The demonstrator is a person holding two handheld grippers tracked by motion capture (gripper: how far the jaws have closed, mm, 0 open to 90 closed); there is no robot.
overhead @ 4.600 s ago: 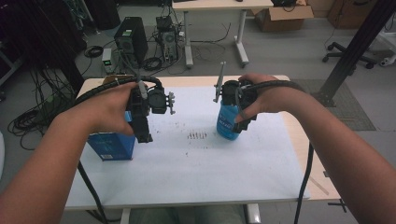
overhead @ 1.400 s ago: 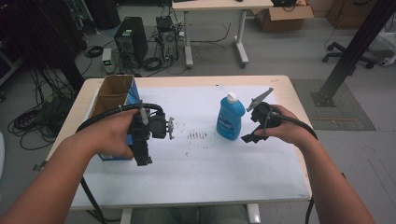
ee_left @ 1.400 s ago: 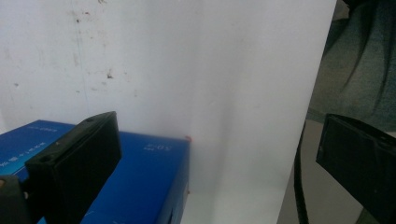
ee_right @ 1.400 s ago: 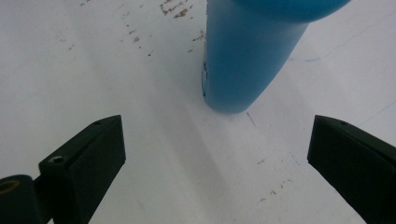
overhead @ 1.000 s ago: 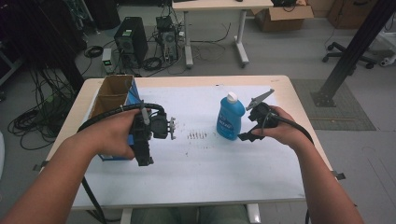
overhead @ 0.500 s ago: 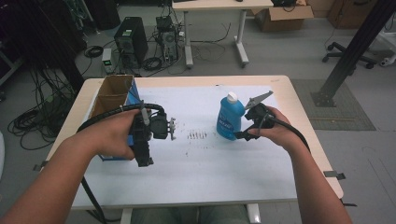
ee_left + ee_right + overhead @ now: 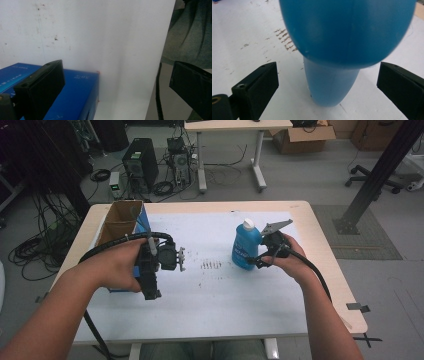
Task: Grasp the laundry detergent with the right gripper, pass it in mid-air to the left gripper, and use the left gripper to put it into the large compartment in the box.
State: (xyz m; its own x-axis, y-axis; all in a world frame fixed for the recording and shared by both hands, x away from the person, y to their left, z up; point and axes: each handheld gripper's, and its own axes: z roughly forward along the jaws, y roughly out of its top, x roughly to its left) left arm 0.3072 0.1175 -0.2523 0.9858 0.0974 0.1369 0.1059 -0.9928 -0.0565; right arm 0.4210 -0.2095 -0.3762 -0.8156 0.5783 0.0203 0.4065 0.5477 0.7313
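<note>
The right gripper (image 7: 256,261) stands wide open, its jaws either side of the upright blue plastic bottle with a white cap (image 7: 245,245), not touching it. The left gripper (image 7: 150,287), also wide open, hangs over the blue cardboard box (image 7: 75,97) on the white table (image 7: 225,310).

high view above the table (image 7: 210,320), looking down; gripper views close over its white top

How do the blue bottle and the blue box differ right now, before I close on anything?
The blue bottle is rounded plastic with a white cap; the blue box is squared cardboard, open on top, brown inside. The bottle sits mid-table between the open jaws of the right gripper, not yet clamped; the box sits at the table's left edge, with the left gripper, also open, beside it. Both stand upright on the white table.
</note>
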